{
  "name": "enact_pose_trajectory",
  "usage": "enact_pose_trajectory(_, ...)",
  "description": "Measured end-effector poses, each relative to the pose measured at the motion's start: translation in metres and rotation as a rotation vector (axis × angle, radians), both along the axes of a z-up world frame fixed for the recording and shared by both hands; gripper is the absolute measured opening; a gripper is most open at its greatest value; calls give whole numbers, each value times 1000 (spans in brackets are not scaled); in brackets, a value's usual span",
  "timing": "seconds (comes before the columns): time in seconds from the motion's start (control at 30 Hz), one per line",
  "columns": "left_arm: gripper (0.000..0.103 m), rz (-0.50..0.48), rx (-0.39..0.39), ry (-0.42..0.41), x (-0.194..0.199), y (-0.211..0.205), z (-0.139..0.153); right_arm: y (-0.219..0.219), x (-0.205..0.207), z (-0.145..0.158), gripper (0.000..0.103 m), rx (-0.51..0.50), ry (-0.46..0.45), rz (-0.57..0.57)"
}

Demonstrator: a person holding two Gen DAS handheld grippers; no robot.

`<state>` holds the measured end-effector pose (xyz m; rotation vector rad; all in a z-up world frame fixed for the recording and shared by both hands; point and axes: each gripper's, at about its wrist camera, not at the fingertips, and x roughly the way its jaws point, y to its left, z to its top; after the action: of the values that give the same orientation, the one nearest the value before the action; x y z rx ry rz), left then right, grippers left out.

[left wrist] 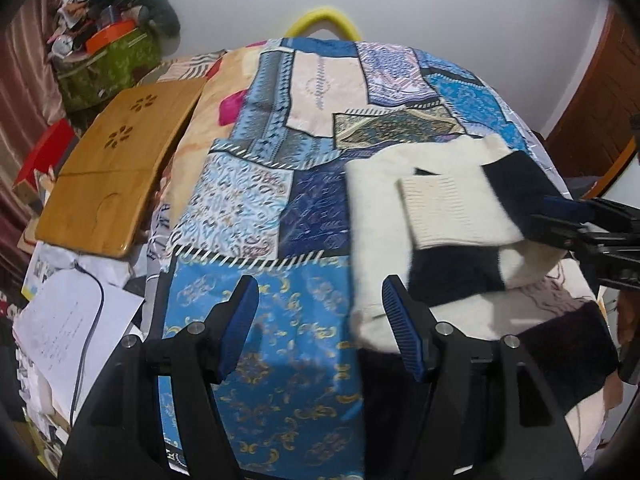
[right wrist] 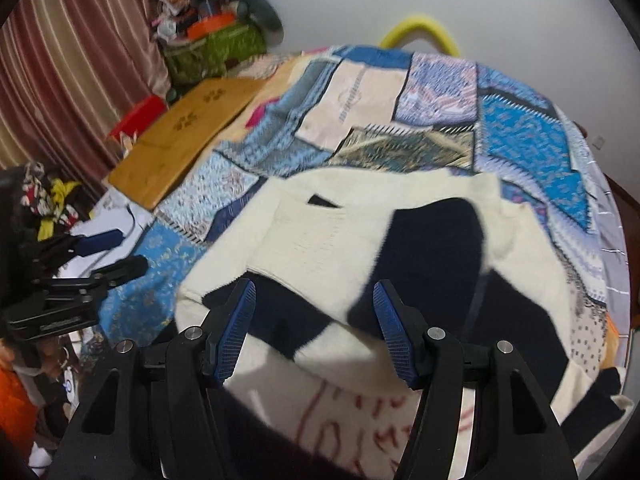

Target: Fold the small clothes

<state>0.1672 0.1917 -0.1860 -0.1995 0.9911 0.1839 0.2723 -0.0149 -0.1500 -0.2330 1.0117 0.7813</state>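
Both tongs, left (left wrist: 320, 328) and right (right wrist: 314, 332), stand wide and hold nothing. Cream-and-black sweater (right wrist: 340, 240) lies mid-frame on the quilt (right wrist: 520, 136), sleeves already folded in; body fold seems left.

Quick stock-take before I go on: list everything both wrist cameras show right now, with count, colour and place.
sweater: one, cream and black with red lettering, lying on the bed, sleeve folded across it
patchwork quilt: one, mostly blue, covering the bed
wooden board: one, honey brown, left of the quilt
green box: one, piled with clutter, by the curtain
curtain: one, striped pink-brown, far left
yellow loop: one, behind the bed
papers: white, near left
left gripper: black, blue pads, open over quilt
right gripper: same, open over sweater
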Motion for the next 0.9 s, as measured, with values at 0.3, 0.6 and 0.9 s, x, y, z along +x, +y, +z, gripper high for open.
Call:
enact_pose_trajectory(0.3,67,25,10,17,-2,19,-19,53,4,-36,58,-115,46,77)
enact_pose_trajectory(0.6,67,3,17,22,2,18,-26,83,3,-58,60,-192,24,146)
enact_pose_trajectory(0.9,67,-7,7,25,5,12,-24,74,4,-53,11,-184,-22,115)
